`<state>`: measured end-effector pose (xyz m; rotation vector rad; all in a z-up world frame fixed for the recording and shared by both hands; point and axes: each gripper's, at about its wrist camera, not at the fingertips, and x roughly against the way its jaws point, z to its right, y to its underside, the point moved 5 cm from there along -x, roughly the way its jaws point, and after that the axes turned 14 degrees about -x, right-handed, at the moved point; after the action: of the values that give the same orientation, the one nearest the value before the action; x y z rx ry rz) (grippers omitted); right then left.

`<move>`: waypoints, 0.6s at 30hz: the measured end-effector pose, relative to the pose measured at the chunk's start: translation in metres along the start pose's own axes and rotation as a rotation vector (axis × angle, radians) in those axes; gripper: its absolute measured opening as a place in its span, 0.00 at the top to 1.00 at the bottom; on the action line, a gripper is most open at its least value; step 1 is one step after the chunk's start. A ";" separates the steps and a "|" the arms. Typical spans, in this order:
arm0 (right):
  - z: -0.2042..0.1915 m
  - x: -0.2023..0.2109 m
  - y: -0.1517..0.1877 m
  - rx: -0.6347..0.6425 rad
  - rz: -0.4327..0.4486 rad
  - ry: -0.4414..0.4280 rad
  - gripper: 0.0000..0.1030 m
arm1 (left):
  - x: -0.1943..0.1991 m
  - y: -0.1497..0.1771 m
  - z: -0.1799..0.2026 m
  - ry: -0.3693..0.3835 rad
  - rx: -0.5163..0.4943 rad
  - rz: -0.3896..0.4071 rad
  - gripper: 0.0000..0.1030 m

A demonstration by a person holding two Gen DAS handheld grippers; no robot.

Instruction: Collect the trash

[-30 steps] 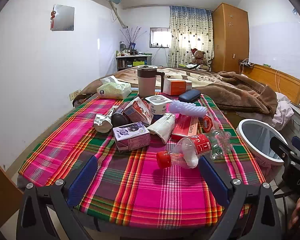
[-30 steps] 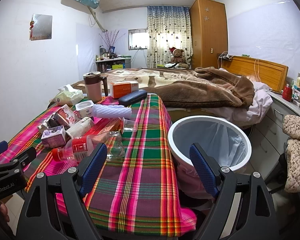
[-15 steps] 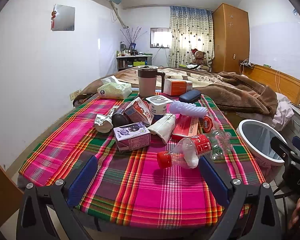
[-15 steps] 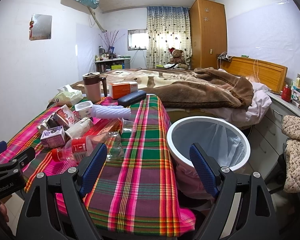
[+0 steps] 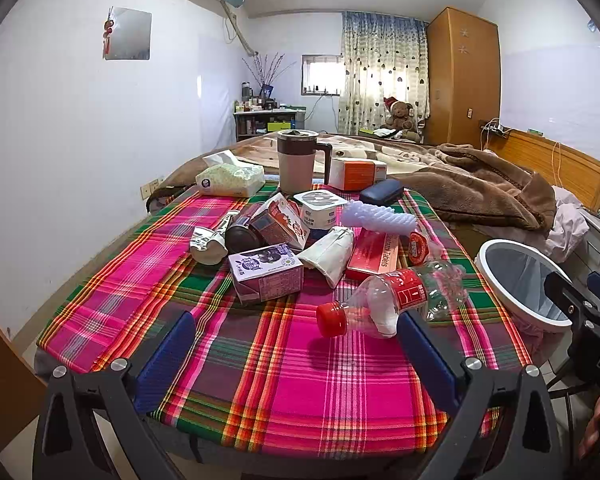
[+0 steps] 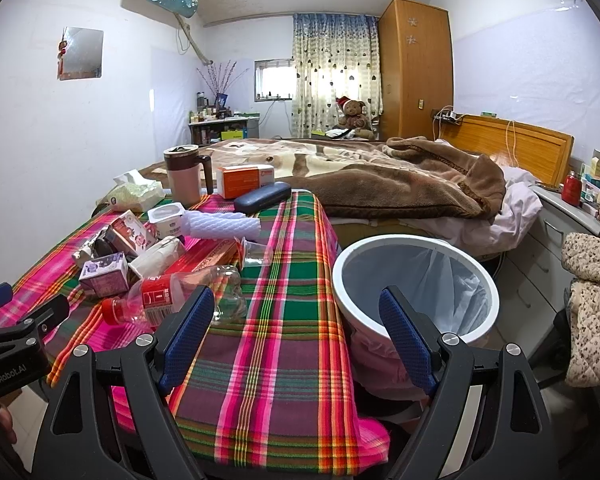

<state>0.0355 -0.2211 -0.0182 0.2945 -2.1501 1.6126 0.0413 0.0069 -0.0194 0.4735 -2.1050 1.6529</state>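
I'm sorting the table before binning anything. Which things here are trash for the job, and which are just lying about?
For the job: plastic bottle, purple carton, red-patterned carton, yogurt cup, crumpled paper cup, bin.

Probably lying about: mug, tissue pack, glasses case, orange box, teddy bear.

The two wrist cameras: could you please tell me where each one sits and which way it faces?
Left wrist: on the left gripper at the table's near edge, facing across the plaid tablecloth at the trash pile; its open blue fingers and, at right, the right gripper and a hand show.
Right wrist: on the right gripper, further right, facing the white bin and the bed; its open fingers and, at left, the left gripper show.
Shared: the clear bottle, bin and tablecloth.
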 end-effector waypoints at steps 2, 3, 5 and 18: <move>-0.001 0.000 0.000 0.003 0.001 0.002 0.16 | 0.000 0.000 0.001 0.000 0.000 -0.001 0.01; -0.001 -0.001 0.000 0.004 0.000 0.003 0.16 | 0.000 0.000 0.000 0.000 0.001 0.000 0.01; -0.001 0.000 0.000 0.003 0.000 0.003 0.16 | -0.001 0.000 0.000 0.000 0.002 -0.001 0.01; -0.013 -0.037 0.010 -0.110 -0.173 -0.136 0.16 | -0.027 0.007 -0.038 0.008 0.054 -0.059 0.01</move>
<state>0.0670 -0.2088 -0.0411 0.5540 -2.2356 1.4085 0.0650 0.0456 -0.0310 0.5394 -2.0255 1.6784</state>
